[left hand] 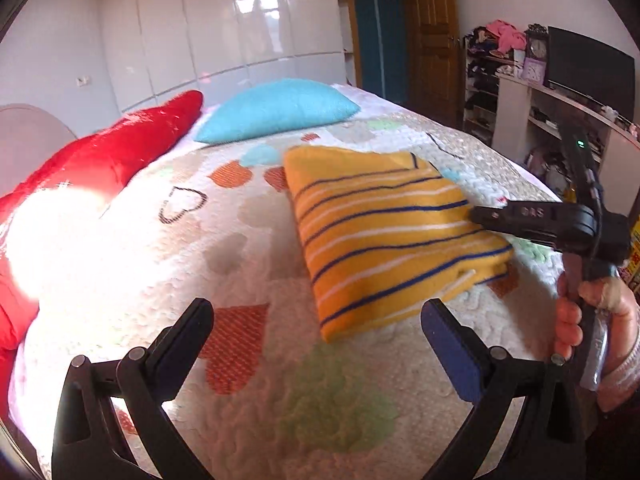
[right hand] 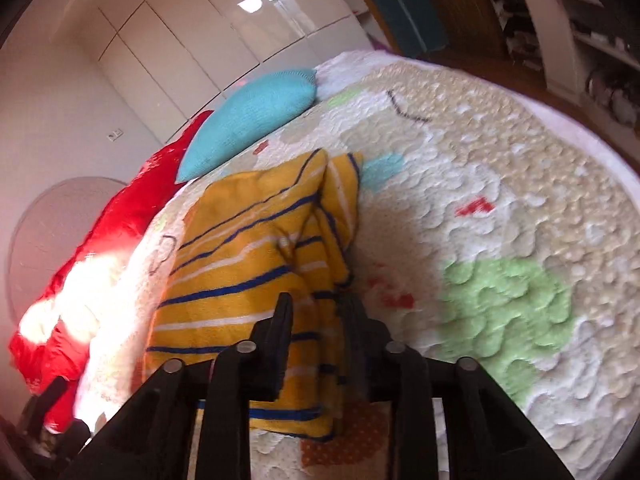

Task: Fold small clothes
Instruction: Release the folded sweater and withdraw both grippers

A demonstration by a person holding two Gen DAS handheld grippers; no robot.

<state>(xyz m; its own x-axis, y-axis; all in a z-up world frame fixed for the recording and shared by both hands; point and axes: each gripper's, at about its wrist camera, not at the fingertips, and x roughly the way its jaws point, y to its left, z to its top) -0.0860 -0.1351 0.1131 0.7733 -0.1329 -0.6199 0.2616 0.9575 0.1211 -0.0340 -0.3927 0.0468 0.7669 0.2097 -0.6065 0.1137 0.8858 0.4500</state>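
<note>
A folded yellow garment (left hand: 384, 236) with blue and white stripes lies on the quilted bedspread (left hand: 248, 248). My left gripper (left hand: 316, 312) is open and empty, just short of the garment's near corner. My right gripper (left hand: 476, 214) comes in from the right and is shut on the garment's right edge. In the right wrist view the garment (right hand: 248, 264) is bunched between the right gripper's fingers (right hand: 318, 308), which pinch its edge.
A red cushion (left hand: 112, 160) and a turquoise pillow (left hand: 280, 108) lie at the head of the bed. White wardrobe doors (left hand: 224, 28) stand behind. Shelves (left hand: 532, 116) with clutter and a wooden door (left hand: 432, 40) are at the right, past the bed's edge.
</note>
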